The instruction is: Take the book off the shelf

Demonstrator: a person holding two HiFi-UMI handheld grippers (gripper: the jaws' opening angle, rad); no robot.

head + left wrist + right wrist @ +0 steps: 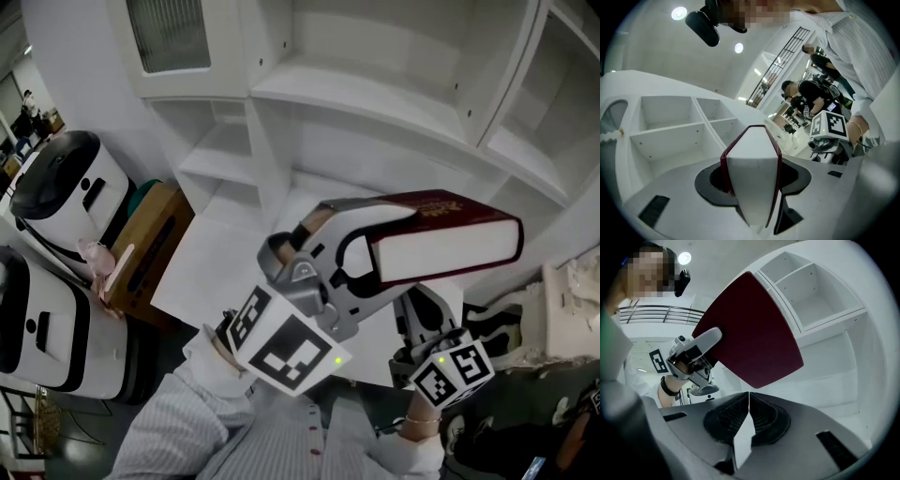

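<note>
Your left gripper (378, 249) is clamped on the book (441, 239): one jaw lies along the top cover and the other under the bottom cover, at the book's left short end. In the left gripper view the white page block of the book (752, 173) fills the gap between the jaws, with a dark red cover pressed against each pad.

Your right gripper (749, 398) has its jaws drawn together with nothing between them. In its own view the book (750, 329) hangs above and ahead of the closed tips, apart from them, and the left gripper (710, 341) bites the book's lower left corner. In the head view the right gripper (424, 305) sits below the book, pointing up toward its underside. You cannot tell from there whether it touches.

The book is a thick dark red hardcover with gilt lettering on the cover. It is off the shelf and held roughly flat in the air in front of the white shelf unit (356, 94). Its far end points toward the unit's right side, above the unit's low white ledge (220, 253).

Your striped sleeve (187, 427) runs to the bottom edge. At the ledge's left edge stands a cardboard box (150, 239), and beside it two white-and-black machines (66, 187).
</note>
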